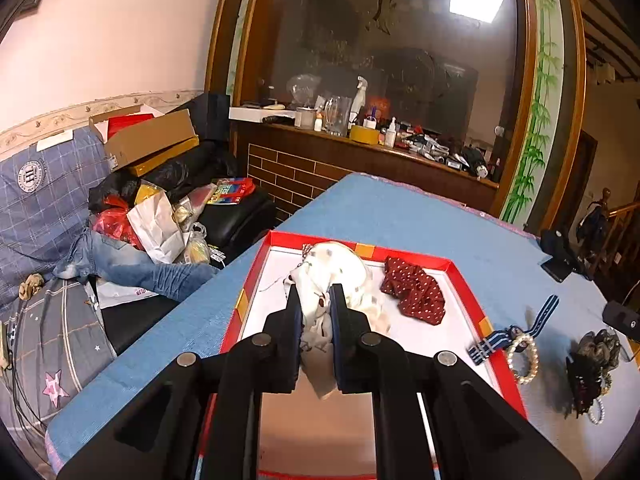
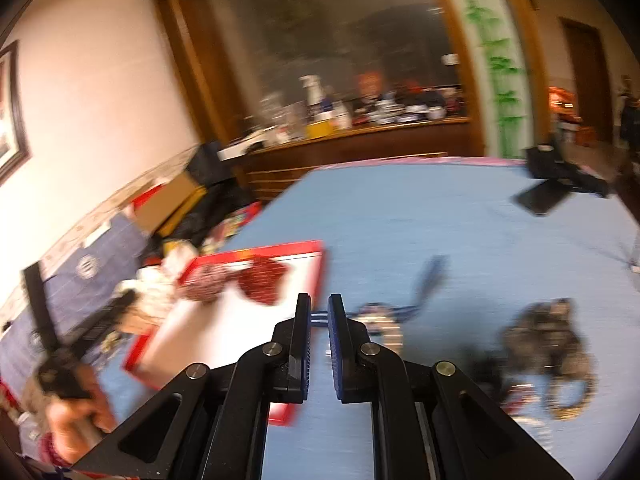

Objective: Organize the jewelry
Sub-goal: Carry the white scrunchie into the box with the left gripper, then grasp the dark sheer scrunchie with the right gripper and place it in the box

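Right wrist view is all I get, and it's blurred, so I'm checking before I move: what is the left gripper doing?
Observer: The left gripper is shut on a white spotted scrunchie, above the red tray.
Operator: What's the blurry thing near the tray's edge?
Observer: A pearl bracelet on the blue cloth, joined to a blue striped ribbon that reaches the tray's right rim.
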`<action>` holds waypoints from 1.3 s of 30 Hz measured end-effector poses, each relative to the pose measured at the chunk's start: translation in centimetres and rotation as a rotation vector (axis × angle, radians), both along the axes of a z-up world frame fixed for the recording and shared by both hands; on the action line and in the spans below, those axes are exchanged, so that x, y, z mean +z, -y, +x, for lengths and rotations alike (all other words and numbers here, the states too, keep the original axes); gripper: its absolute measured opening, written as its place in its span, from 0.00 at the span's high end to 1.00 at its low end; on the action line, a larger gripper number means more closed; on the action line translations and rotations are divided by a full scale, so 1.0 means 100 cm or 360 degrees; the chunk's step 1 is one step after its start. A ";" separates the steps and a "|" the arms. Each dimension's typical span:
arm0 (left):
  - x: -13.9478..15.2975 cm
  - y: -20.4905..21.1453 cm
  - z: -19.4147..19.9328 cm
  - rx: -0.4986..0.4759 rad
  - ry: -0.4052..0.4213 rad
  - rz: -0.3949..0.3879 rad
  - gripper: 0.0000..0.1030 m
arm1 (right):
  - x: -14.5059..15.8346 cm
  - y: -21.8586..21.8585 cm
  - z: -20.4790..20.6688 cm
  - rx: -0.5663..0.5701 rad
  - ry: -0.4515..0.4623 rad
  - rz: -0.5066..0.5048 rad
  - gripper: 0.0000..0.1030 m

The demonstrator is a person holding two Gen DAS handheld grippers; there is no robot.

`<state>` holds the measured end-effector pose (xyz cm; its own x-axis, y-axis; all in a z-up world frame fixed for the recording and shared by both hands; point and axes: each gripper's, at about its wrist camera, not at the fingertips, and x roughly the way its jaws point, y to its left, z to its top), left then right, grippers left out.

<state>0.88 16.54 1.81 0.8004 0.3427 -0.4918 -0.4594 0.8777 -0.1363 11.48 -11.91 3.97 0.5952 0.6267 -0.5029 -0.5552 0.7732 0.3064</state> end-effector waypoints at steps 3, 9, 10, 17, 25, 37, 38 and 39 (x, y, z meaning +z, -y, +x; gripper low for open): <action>-0.009 -0.005 0.006 -0.0003 -0.0014 -0.0011 0.90 | -0.003 -0.040 -0.003 0.0135 -0.0062 0.0032 0.90; -0.024 -0.014 0.011 -0.0039 -0.0001 -0.0056 0.90 | -0.020 -0.085 0.006 0.0195 -0.0151 -0.0006 0.90; -0.025 -0.015 0.011 -0.0060 0.0002 -0.0078 0.90 | -0.021 -0.083 0.008 0.0170 -0.0168 0.0016 0.90; -0.022 -0.003 0.008 -0.0166 0.0076 -0.0054 0.90 | -0.002 0.006 0.019 -0.0577 0.0036 -0.0269 0.15; -0.020 -0.003 0.008 -0.0193 0.0091 -0.0082 0.90 | -0.070 0.075 0.058 -0.0894 -0.0367 -0.0667 0.23; -0.021 -0.006 0.008 -0.0176 0.0095 -0.0094 0.90 | -0.020 0.082 0.018 -0.0683 -0.0045 -0.0058 0.87; -0.021 -0.007 0.008 -0.0176 0.0094 -0.0094 0.90 | -0.015 0.072 0.014 -0.0631 -0.0011 -0.0030 0.87; -0.021 -0.007 0.008 -0.0174 0.0093 -0.0094 0.90 | -0.012 0.062 0.013 -0.0590 -0.0001 -0.0010 0.87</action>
